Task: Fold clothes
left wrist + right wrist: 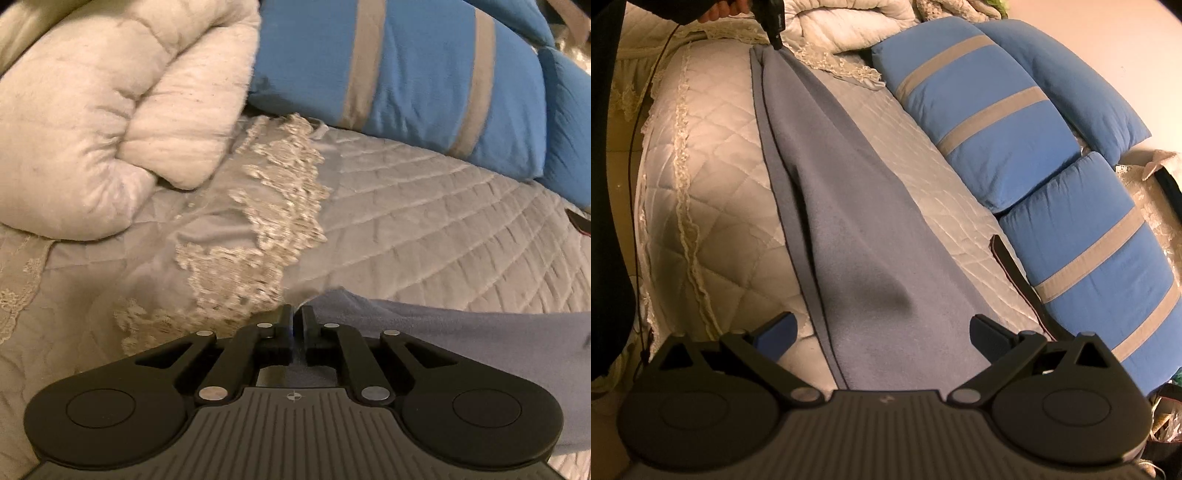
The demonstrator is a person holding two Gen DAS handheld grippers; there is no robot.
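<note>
Surface: a bed covered by a pale quilted bedspread [713, 177], diamond-stitched and trimmed with lace bands [258, 229]. A cream padded quilt [92, 122] is bundled at the left in the left wrist view. Blue cushions with grey stripes [990, 122] are ranged along the far side of the bed, with a plain light wall [1108, 55] behind them.

Task item: a grey-blue fleece garment [849, 229], laid lengthwise on the bedspread and drawn into a long narrow shape, dark piping along its left edge.

Left gripper [294, 317]: fingers brought nearly together, a corner of the garment pinched between them. In the right wrist view it is seen at the far end of the cloth, held by a hand [724, 9].

Right gripper [884, 332]: fingers spread wide above the near end of the garment; nothing is held, and contact with the cloth cannot be determined.
</note>
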